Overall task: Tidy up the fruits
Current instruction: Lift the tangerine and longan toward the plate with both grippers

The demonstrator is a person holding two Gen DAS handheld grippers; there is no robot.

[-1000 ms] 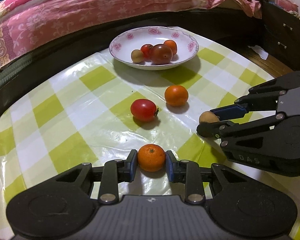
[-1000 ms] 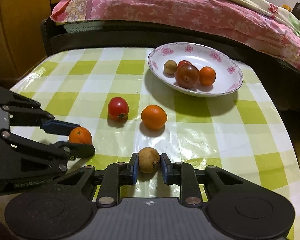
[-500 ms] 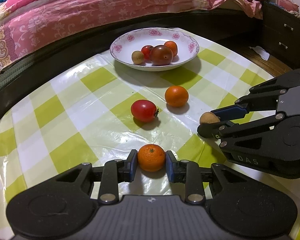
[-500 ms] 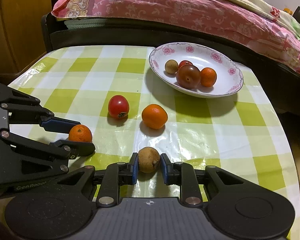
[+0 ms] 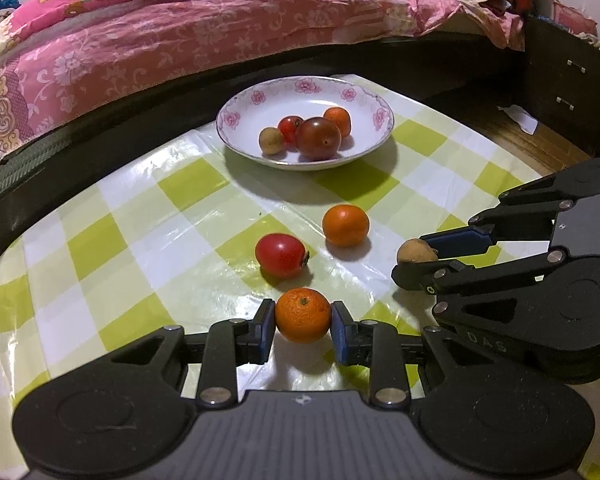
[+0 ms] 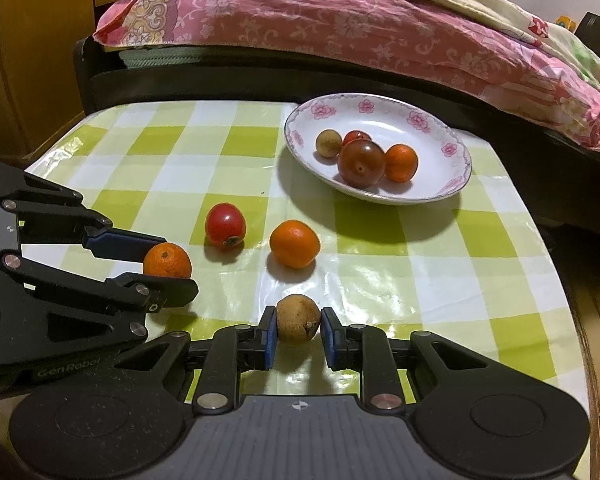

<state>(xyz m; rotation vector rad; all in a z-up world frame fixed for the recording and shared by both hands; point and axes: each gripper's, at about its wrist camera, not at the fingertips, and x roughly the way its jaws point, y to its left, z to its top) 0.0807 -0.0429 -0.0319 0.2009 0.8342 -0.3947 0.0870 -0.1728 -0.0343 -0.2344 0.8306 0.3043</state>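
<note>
Black plastic fingers of the left gripper (image 5: 303, 322) clamp a small orange (image 5: 303, 314) on the checked tablecloth (image 5: 100, 240). Beside it, the right gripper (image 6: 298, 326) pinches a brown fruit (image 6: 298, 319). Farther off lie a tomato (image 5: 281, 255) and another orange (image 5: 345, 225), then a flowered plate (image 5: 240, 112) holding four fruits.

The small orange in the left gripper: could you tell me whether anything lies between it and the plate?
Yes. The small orange is clamped in the left gripper, and a red tomato and a second orange lie on the tablecloth on the way to the plate. Both are low, so carrying it over them should probably clear.
</note>
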